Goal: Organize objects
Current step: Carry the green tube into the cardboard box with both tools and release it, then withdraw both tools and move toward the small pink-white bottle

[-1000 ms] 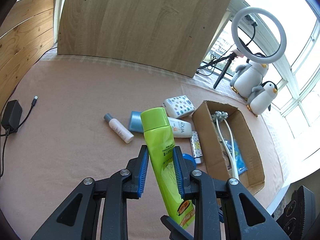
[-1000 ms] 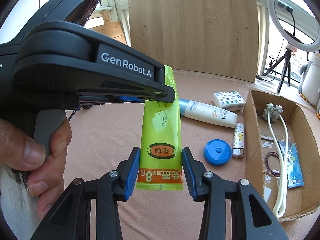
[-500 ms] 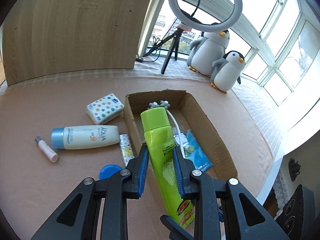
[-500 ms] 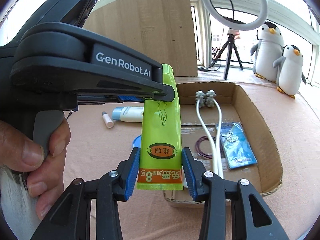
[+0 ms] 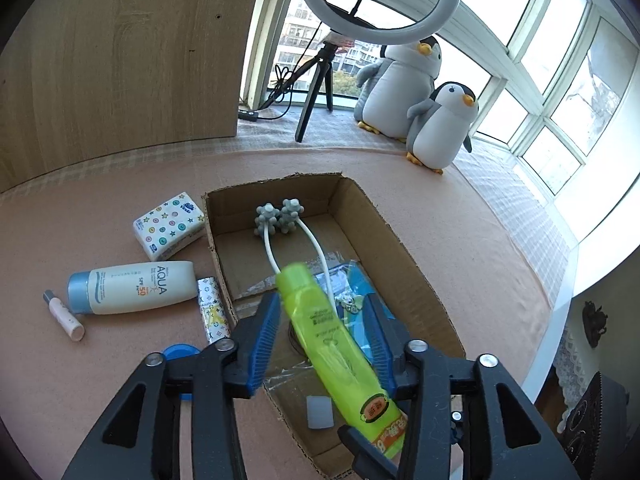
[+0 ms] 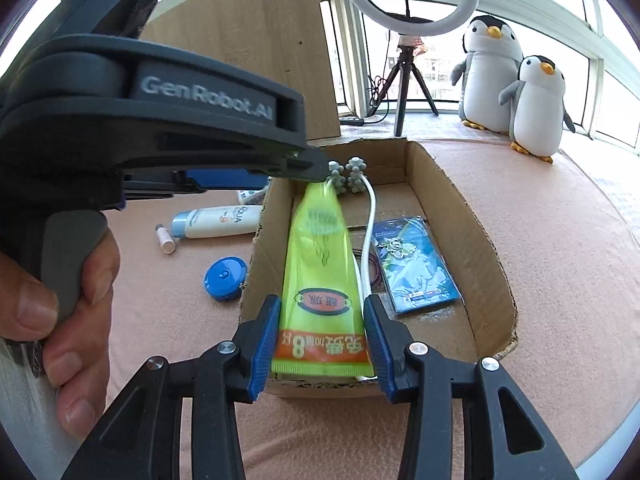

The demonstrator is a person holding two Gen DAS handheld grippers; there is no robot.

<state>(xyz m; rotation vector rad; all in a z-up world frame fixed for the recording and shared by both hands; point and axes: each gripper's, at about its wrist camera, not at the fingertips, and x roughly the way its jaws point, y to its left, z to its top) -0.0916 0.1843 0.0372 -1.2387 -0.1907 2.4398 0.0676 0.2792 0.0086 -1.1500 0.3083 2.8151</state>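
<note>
A lime-green tube [image 5: 332,344] slants down into the open cardboard box [image 5: 384,220], cap end blurred and lowest. My right gripper [image 6: 323,312] is shut on its flat crimped end [image 6: 320,356], above the box's near wall [image 6: 494,344]. My left gripper [image 5: 322,312] is open, its blue pads [image 5: 262,344] standing apart from the tube on both sides. In the right wrist view the left gripper [image 6: 308,168] hangs over the tube [image 6: 320,264], held by a hand [image 6: 60,320]. The box holds a white massager [image 5: 280,216] and a blue packet [image 6: 416,276].
Left of the box lie an AQUA sunscreen bottle [image 5: 132,288], a spotted tissue pack [image 5: 170,226], a small pink stick [image 5: 64,316], a patterned lighter [image 5: 214,316] and a blue round case [image 6: 226,278]. Two plush penguins [image 5: 420,100], a ring light [image 5: 376,0] and a wooden board [image 5: 120,60] stand behind.
My left gripper has opened and let go of the tube. The tube's cap end has tipped down into the box, while the right gripper keeps its hold. Both grippers swung right over the box.
</note>
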